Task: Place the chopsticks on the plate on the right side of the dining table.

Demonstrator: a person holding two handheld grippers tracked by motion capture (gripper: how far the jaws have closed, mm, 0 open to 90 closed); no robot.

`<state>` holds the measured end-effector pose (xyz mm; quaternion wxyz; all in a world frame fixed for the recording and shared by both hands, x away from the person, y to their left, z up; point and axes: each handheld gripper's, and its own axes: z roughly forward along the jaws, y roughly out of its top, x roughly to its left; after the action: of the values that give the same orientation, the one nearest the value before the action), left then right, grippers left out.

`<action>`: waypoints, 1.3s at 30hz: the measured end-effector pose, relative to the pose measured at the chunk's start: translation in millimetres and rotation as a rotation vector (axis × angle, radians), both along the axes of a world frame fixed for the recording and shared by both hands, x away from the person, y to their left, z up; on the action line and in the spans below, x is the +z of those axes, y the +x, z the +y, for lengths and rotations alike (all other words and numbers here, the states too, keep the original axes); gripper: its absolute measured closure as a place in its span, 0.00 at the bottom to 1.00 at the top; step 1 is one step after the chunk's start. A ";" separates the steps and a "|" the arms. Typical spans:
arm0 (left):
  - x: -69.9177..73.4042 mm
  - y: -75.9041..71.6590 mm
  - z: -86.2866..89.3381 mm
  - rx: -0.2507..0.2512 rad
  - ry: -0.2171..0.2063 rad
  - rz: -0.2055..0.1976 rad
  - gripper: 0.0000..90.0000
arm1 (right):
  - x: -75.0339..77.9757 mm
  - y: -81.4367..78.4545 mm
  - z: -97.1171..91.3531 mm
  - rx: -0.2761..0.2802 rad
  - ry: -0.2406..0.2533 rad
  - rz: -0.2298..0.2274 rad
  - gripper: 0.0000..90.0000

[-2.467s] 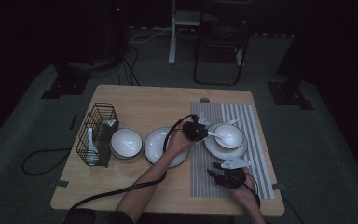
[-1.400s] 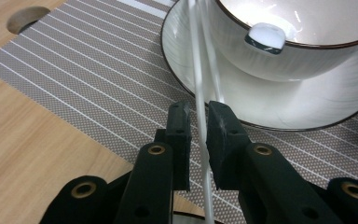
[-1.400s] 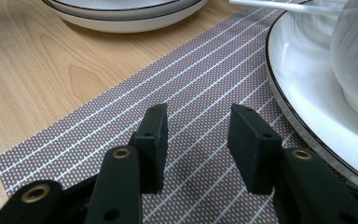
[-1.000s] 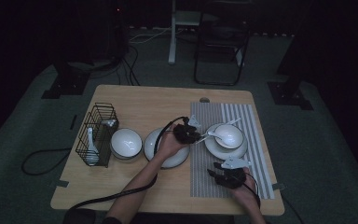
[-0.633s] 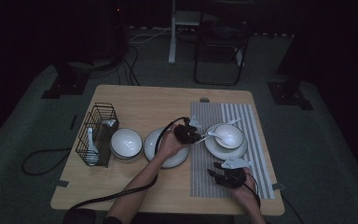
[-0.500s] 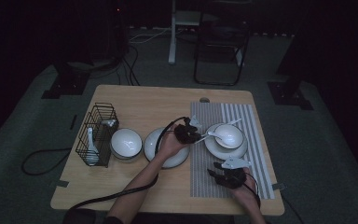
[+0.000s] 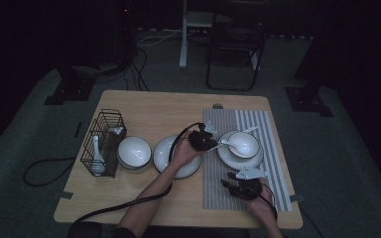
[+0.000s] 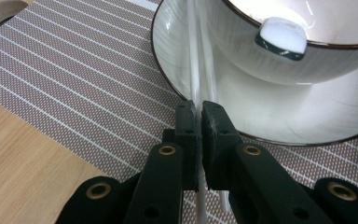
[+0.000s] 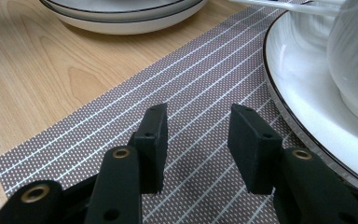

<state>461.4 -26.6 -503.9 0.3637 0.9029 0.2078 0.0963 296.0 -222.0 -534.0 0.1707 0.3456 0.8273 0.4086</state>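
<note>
Spoon [image 8: 200, 84] handle clamped in the left gripper [image 8: 199, 108] beside the bowl [image 8: 307, 51].
The bowl stands on a plate [image 8: 270, 116] on the striped placemat [image 8: 74, 84]; the right gripper [image 9: 198, 140] hovers nearby over the mat, jaws apart with nothing between them.

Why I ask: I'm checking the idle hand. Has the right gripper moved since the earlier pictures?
No. In the high view the right gripper sits at the same spot on the striped placemat, just below the plate, jaws open.
</note>
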 end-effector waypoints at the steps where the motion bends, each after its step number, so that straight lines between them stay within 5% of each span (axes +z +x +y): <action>1: -0.3 0.6 -0.6 0.001 -0.001 0.002 0.96 | 0.0 0.0 0.0 0.000 0.000 0.000 0.64; 39: -2.3 5.3 -7.3 -0.004 -0.012 0.001 0.90 | 0.0 0.2 -0.2 0.000 -0.001 -0.001 0.64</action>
<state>466.6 -33.9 -506.1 0.3695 0.9011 0.2066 0.0939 296.2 -222.2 -534.1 0.1712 0.3451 0.8276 0.4082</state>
